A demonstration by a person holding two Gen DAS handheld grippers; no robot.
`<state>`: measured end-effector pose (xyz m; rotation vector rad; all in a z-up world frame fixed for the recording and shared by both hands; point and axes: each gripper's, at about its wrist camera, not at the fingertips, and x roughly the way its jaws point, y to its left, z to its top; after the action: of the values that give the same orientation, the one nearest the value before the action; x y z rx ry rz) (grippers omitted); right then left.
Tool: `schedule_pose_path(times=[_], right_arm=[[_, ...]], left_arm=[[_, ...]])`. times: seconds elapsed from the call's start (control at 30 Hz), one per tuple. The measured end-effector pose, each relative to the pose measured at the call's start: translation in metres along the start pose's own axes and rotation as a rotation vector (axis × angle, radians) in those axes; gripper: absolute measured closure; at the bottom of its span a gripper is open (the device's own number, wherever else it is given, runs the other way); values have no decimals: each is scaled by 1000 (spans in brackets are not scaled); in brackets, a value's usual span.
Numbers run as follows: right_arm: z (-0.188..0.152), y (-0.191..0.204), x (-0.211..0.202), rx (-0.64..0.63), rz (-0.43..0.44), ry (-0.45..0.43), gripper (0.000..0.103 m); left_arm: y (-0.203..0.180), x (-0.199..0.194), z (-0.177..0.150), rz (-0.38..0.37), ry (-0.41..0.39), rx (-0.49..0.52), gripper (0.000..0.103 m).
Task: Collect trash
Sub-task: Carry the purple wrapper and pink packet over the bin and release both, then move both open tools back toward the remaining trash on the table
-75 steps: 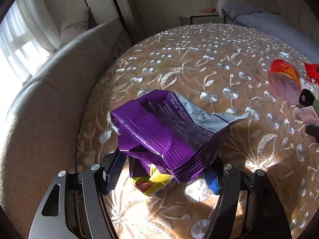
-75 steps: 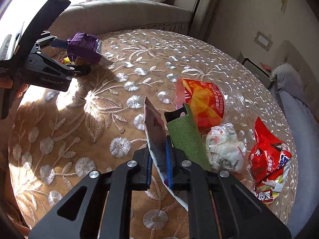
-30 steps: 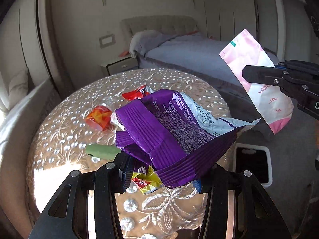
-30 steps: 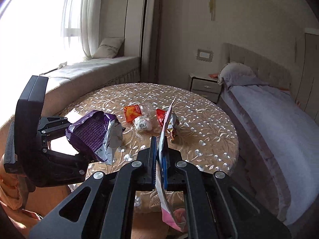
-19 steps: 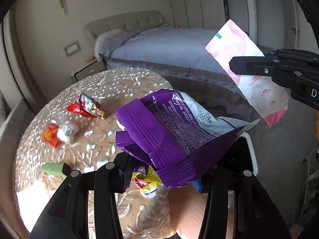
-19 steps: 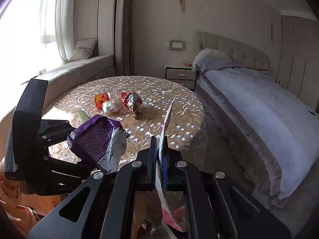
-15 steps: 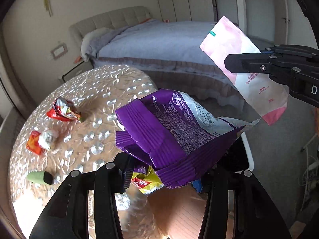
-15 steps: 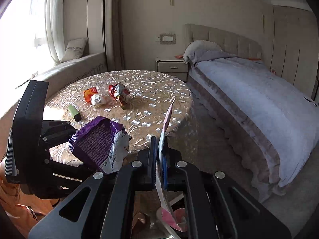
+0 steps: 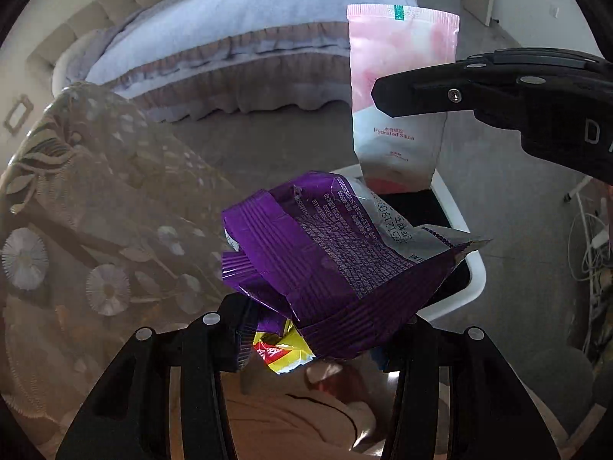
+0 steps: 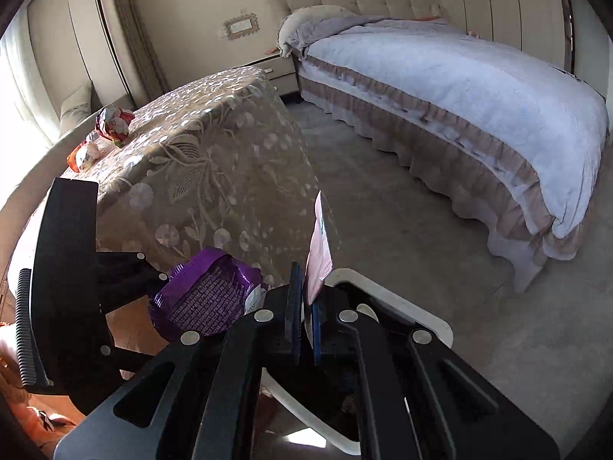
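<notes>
My left gripper point(image 9: 318, 329) is shut on a crumpled purple wrapper point(image 9: 325, 260), with a yellow and red wrapper point(image 9: 281, 352) caught under it. My right gripper point(image 10: 304, 318) is shut on a flat pink and white pouch point(image 10: 318, 264). In the left wrist view, the right gripper point(image 9: 387, 94) holds that pouch point(image 9: 398, 115) upright at the upper right. Both grippers hang over a white bin with a black inside point(image 9: 473, 280), on the floor point(image 10: 406, 308) beside the table. The right wrist view shows the left gripper point(image 10: 157, 299) and purple wrapper point(image 10: 207, 299) close at the left.
The round table with a beige embroidered cloth point(image 10: 214, 153) stands to the left. On it lie a red wrapper point(image 10: 113, 122) and an orange and white one point(image 10: 84, 155). A bed point(image 10: 459, 76) fills the right. Cables point(image 9: 590, 245) lie on the floor.
Both grippers have swung away from the table top and dropped towards the white bin on the floor. The purple wrapper and the pink pouch stay gripped.
</notes>
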<state>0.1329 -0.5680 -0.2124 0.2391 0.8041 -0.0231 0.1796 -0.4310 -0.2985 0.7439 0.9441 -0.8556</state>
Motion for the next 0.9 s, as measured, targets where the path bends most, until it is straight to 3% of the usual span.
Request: schedule_pose_path(times=[0.1,0.13,0.17,0.2,0.23,0.27,0.43,0.63,0.9], right_arm=[[-17,-16,26,28,-33,66,99],[-23,-22,34,35,-36,98,99],[-29,-28,41,37,-51,130,88],[-36,-34,47,35,-105,146,48],[-42,-38,51,27,-142,148,28],[-47,-41,55,19,-149,169,18],[-66,-58,64,50,-162,236,14],[-68,-58,55,43,-170,209,7],[-46,-40,31,6,-159,135,5]], left_arm=[[-10,39,5,-57,81,59,48],[-15,51,6,-81,116,78,20],[-20,60,6,-98,132,94,4],[-23,66,7,-108,137,108,4],[-26,72,8,-110,154,118,4],[-28,77,10,-118,163,123,4],[-26,88,22,-154,162,121,4],[-32,82,18,-162,146,130,4],[-21,53,22,-144,76,100,4]])
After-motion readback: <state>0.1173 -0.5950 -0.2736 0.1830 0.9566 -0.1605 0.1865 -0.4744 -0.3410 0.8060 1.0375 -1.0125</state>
